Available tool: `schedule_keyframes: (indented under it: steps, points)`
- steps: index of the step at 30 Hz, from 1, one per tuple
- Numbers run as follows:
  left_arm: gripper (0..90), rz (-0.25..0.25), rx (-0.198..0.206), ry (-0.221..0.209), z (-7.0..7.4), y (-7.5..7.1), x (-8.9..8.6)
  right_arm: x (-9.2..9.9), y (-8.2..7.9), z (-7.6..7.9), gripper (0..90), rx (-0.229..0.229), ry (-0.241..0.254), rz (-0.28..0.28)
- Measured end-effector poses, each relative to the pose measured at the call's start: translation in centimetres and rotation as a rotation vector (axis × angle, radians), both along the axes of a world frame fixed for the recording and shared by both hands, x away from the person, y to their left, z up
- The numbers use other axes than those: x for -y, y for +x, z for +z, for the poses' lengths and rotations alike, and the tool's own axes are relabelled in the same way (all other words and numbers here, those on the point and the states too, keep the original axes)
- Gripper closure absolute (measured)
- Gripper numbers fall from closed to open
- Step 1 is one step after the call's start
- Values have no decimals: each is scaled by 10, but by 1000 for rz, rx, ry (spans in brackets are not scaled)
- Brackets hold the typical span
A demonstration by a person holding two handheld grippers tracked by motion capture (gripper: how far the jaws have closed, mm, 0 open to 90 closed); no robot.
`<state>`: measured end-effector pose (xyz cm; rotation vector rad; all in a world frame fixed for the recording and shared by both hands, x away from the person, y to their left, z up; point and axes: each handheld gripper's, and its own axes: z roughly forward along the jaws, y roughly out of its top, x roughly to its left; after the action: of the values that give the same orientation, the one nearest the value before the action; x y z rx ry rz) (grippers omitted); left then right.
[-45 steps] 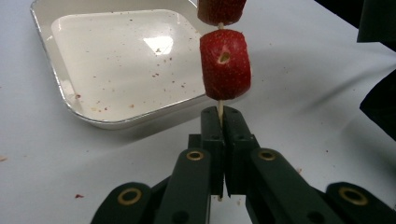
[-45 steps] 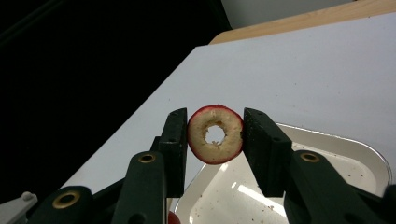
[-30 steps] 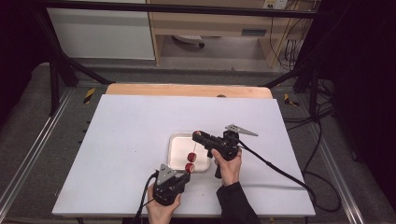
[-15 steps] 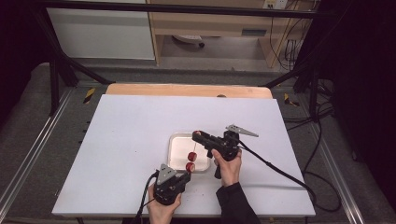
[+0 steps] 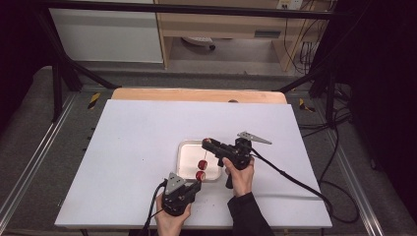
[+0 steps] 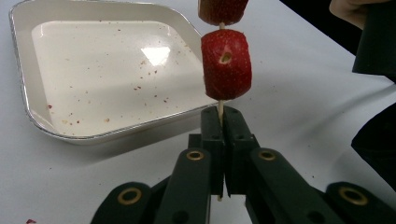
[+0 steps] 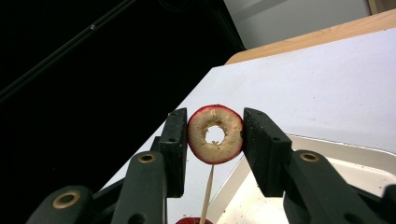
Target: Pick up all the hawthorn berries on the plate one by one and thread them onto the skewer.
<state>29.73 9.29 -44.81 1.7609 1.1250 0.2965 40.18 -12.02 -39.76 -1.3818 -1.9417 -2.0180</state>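
Observation:
My left gripper is shut on the lower end of a thin wooden skewer that stands upright. Two red cored fruit pieces are threaded on it, one above the other. In the high view the left gripper sits at the tray's near edge with the red pieces just beyond its tips. My right gripper is shut on a red-skinned fruit ring with pale flesh and a hole through its middle, held above the skewer's pointed tip. From above, the right gripper hovers over the tray.
A shallow white tray with a foil rim lies mid-table on the white board; its floor holds only red crumbs. A wooden strip borders the far edge. The right gripper's cable trails to the right.

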Motion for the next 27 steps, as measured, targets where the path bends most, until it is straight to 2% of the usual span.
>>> schedule_keyframes:
  steps: [27]
  points:
    - [884, 8, 3, 4, 0, 1, 0, -3, -2, -4, 622, -9, 2, 11]
